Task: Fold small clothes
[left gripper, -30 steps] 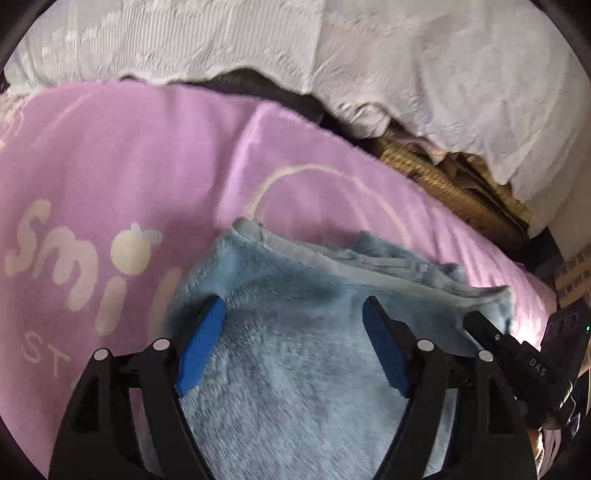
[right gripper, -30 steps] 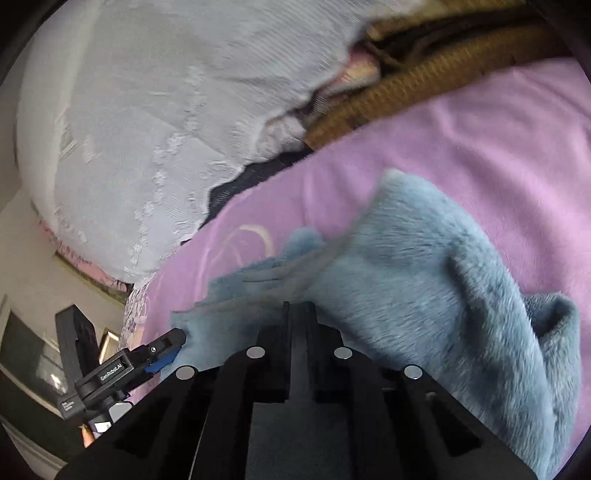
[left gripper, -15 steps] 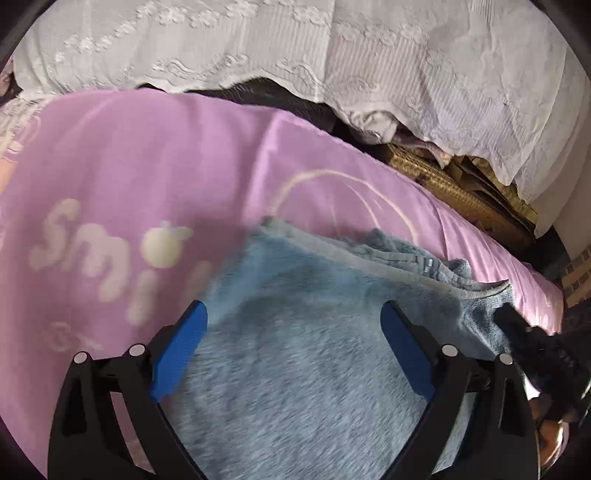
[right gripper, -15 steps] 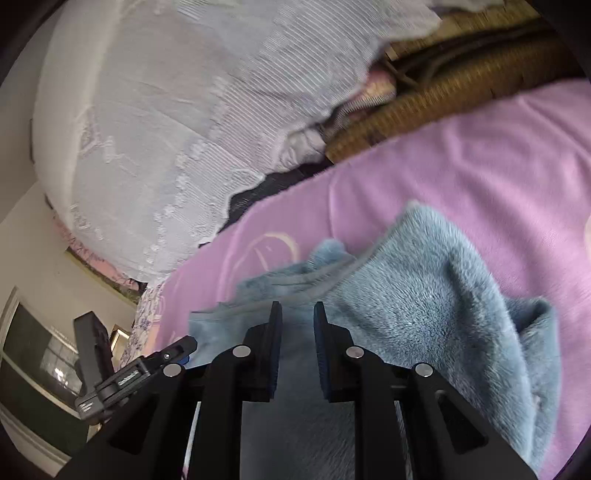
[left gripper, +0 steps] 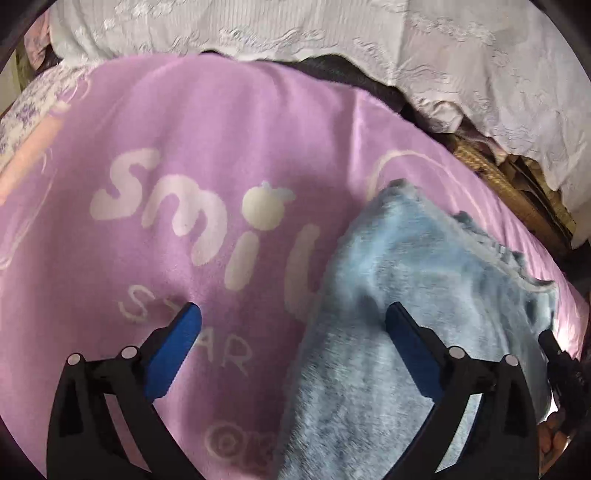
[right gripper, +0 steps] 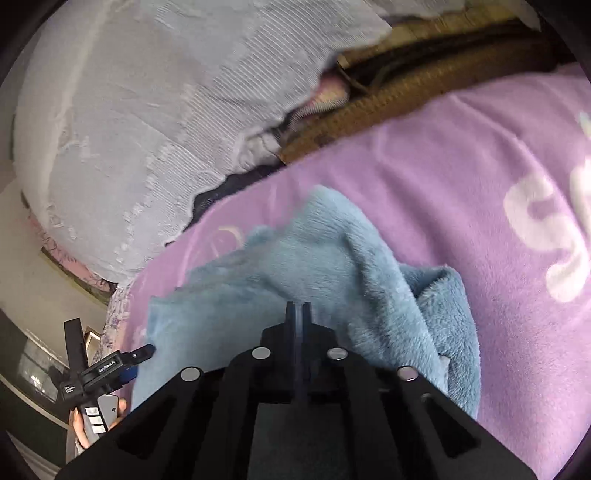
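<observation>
A small fluffy blue garment (left gripper: 417,288) lies bunched on a purple blanket (left gripper: 207,122) printed with white letters. In the left wrist view my left gripper (left gripper: 291,325) is open, its blue pads wide apart; the right pad (left gripper: 410,347) rests on the garment's left edge, the left pad (left gripper: 173,350) is over bare blanket. In the right wrist view the garment (right gripper: 332,258) lies folded over itself ahead of my right gripper (right gripper: 295,310), whose jaws are closed just above the cloth; no cloth shows between them. The left gripper (right gripper: 110,369) shows at the lower left there.
A white lace cover (left gripper: 332,33) hangs along the far edge of the blanket. A woven wicker basket (right gripper: 406,85) stands behind it, also seen in the left wrist view (left gripper: 517,192). The blanket (right gripper: 480,177) stretches bare to the right of the garment.
My left gripper has drawn back and moved left off the garment, staying open. My right gripper opened slightly, then closed again, and the garment now lies more bunched.
</observation>
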The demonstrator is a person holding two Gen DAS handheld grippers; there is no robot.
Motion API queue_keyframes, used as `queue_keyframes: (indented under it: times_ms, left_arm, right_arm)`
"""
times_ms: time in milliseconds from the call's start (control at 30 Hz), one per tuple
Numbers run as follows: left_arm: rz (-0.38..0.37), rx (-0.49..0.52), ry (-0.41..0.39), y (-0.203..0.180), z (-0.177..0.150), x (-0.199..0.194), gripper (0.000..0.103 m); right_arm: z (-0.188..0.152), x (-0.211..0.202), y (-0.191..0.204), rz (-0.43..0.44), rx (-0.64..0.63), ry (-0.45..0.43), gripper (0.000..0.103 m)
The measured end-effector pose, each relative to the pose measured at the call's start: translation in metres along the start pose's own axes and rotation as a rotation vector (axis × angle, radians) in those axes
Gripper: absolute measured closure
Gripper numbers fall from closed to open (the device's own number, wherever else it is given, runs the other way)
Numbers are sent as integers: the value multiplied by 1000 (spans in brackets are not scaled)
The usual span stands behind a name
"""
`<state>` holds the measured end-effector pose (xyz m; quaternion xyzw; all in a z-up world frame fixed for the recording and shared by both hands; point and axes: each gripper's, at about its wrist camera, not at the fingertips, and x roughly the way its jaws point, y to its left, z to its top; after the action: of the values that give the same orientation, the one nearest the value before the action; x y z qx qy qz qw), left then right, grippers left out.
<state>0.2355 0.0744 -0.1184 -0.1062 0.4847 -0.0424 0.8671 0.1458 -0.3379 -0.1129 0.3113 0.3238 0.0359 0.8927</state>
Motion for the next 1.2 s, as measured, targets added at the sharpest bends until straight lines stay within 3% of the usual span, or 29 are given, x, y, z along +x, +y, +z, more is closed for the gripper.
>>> queue_keyframes:
  times_ms: [167,233,300,400,500,533,600,700,833,933,1033,1200]
  left_arm:
    - [-7,69,-78,-14,-15,-42,6]
    - [-15,102,-105,-20,-28,-57,6]
    - [-15,139,-131,-29,-43,-67,6]
    - [-9,178,-122,-39,-66,-63,6]
    - [81,194,-25,-43,-78,-31,4]
    - [51,167,26,-37,-82,-15,4]
    - [-15,98,53,-26,-78,-15,4]
    - [-7,85,3,-23,-74,-34,4]
    - [17,129,-99,-31,-86,-63,5]
    - [89,160,-140,-40,-95,-66,5]
    - [158,185,-123,-43,-96,-48,5]
    - [161,175,-148,-39,-97,-50,4]
  right_arm:
    - [-11,-27,27,46,-66,-11,96]
    - [-21,-35,38,48,-101,-4,75]
    - [-36,-41,47,44,-143,4,66]
    - [-57,-43,55,13,-194,39,66]
    - [-74,-26,39,-26,-175,111,68]
    - [-79,-22,34,-20,-181,110,69]
    - [-81,-24,35,-21,-195,100,69]
    - [-83,-36,43,-36,-205,70,64]
    - [-92,-54,64,-37,-282,3,43]
    - [-100,-57,84,-65,-386,-38,42]
    - [-105,-55,90,-90,-434,-52,42]
    - [-93,-49,89,-103,-380,-63,41]
